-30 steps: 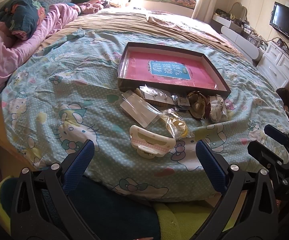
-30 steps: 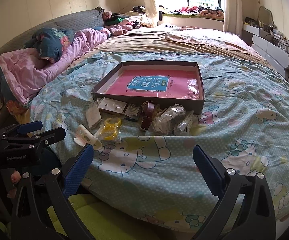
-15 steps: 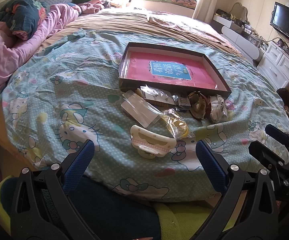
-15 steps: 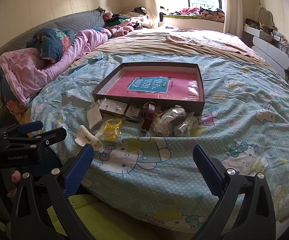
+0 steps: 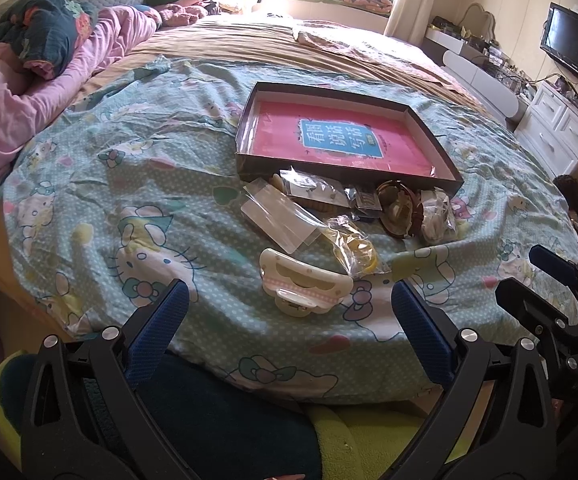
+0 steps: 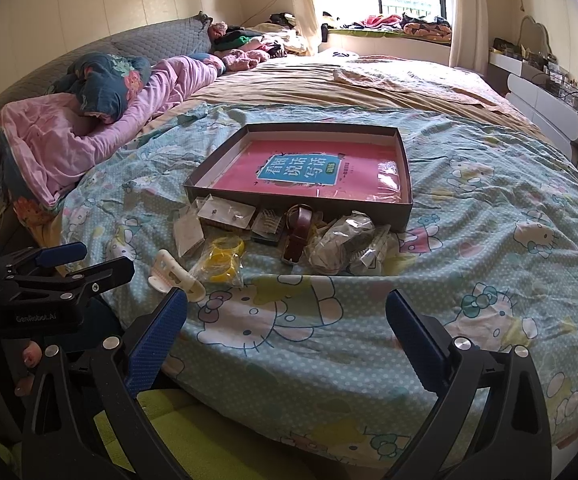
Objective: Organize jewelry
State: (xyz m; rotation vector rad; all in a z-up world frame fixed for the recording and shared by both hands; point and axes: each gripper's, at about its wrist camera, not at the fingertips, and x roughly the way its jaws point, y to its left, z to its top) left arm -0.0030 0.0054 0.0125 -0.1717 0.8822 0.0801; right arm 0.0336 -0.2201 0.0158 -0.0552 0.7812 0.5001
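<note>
A shallow dark box point(image 5: 445, 164) point(image 6: 407, 176) with a pink book inside lies on the bed. In front of it lie jewelry items: a cream hair claw point(image 5: 303, 282) point(image 6: 177, 272), a bagged yellow bangle point(image 5: 355, 246) point(image 6: 223, 260), clear packets with earrings point(image 5: 313, 188) point(image 6: 227, 214), a brown leather bracelet point(image 5: 399, 210) point(image 6: 299, 230) and crumpled bagged pieces point(image 5: 437, 216) point(image 6: 339, 244). My left gripper point(image 5: 289, 312) point(image 6: 89, 262) is open and empty, just short of the hair claw. My right gripper point(image 6: 287, 318) point(image 5: 533, 272) is open and empty, near the bed's front edge.
The bed carries a Hello Kitty sheet point(image 5: 137, 208) point(image 6: 489, 248), with pink and dark bedding point(image 5: 29, 64) point(image 6: 89, 120) piled at the left. White drawers point(image 5: 561, 128) and a TV point(image 5: 577, 48) stand at the right. A green cushion point(image 5: 369, 432) lies below the bed edge.
Both grippers have crept slightly forward toward the bed. Nothing on the bed has moved.
</note>
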